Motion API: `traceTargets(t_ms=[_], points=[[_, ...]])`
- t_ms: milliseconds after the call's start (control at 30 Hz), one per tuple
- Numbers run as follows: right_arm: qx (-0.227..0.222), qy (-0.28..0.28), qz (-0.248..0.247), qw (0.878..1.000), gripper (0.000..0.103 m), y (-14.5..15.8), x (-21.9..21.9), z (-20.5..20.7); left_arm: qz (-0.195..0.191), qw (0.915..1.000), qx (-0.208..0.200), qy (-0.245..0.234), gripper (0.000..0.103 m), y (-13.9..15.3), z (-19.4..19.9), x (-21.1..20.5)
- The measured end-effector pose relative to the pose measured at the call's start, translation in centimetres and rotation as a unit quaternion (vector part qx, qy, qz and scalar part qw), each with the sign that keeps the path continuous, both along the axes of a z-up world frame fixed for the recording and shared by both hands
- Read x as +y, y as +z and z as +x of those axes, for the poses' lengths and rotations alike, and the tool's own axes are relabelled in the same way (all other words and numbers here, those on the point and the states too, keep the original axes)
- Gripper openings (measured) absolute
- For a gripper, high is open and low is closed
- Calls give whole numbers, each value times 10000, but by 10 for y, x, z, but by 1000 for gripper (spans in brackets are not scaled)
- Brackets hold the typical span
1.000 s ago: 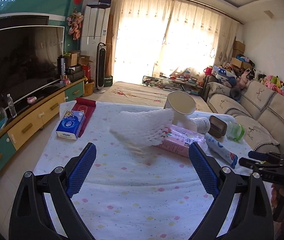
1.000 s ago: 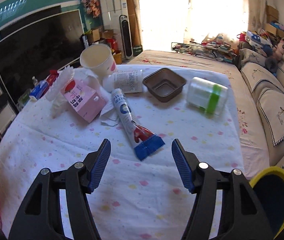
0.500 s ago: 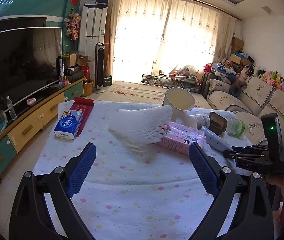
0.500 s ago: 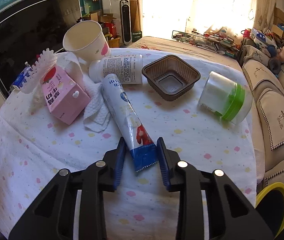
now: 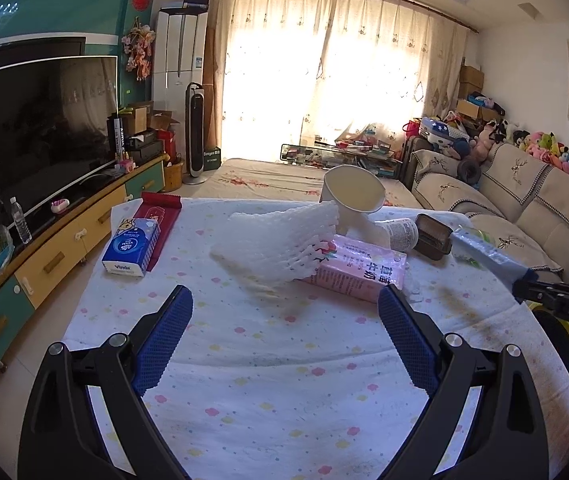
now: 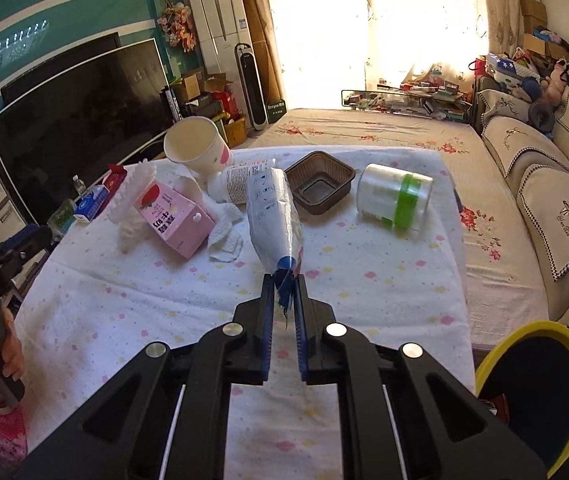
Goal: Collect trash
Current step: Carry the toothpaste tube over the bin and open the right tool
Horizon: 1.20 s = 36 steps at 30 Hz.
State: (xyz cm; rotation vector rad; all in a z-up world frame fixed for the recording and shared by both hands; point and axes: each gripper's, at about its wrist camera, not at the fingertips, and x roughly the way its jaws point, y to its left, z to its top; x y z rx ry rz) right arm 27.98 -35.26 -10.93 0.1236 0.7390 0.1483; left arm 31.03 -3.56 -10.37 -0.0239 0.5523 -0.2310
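Observation:
My right gripper (image 6: 284,280) is shut on the blue crimped end of a white toothpaste tube (image 6: 274,216) and holds it lifted off the table; the tube also shows in the left wrist view (image 5: 484,252). My left gripper (image 5: 284,328) is open and empty above the near table. On the table lie a pink milk carton (image 6: 174,216), white foam netting (image 5: 284,240), a paper cup (image 6: 196,148), a white bottle (image 6: 236,184), a brown tray (image 6: 318,186), a green-banded jar (image 6: 394,196) and a crumpled tissue (image 6: 224,236).
A yellow-rimmed bin (image 6: 532,384) sits at the right, below the table edge. A blue tissue pack (image 5: 130,246) and a red packet (image 5: 160,212) lie at the table's left. A TV cabinet (image 5: 44,256) is on the left, a sofa (image 5: 524,208) on the right.
My right gripper has closed on the toothpaste tube's end and lifted it off the table. The left gripper has stayed open and nearly still.

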Motion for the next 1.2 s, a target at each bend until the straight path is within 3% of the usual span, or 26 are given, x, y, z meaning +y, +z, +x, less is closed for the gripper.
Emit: traceTargets(t_ms=[233,433,700,867,900,1033,1200], points=[[-319,-692,61,9971,9,13,-54,-68,43,10000,-23,-39,92,0,-2,-4],[-103,-1614,-136,9867,9,-8,-115,-112,70,10000,-9,-60,92,-1,-2,-6],[292,-2342,-117,9717,10,-48,-165,-132,158,9998,37,-71,92,-5,0,-9],[521,-2629,-86,9634,15,-67,-179,-134,184,9998,63,-77,92,-7,0,-9],[528,-2707,-36,9612,19,-69,-182,-136,184,9998,61,-74,92,-7,-1,-9],[322,-2845,58,9581,23,-57,-182,-140,189,9997,70,-103,92,-8,0,-10],[-490,-2390,222,9695,28,-9,-148,-114,263,9994,83,-186,92,-10,0,-16]])
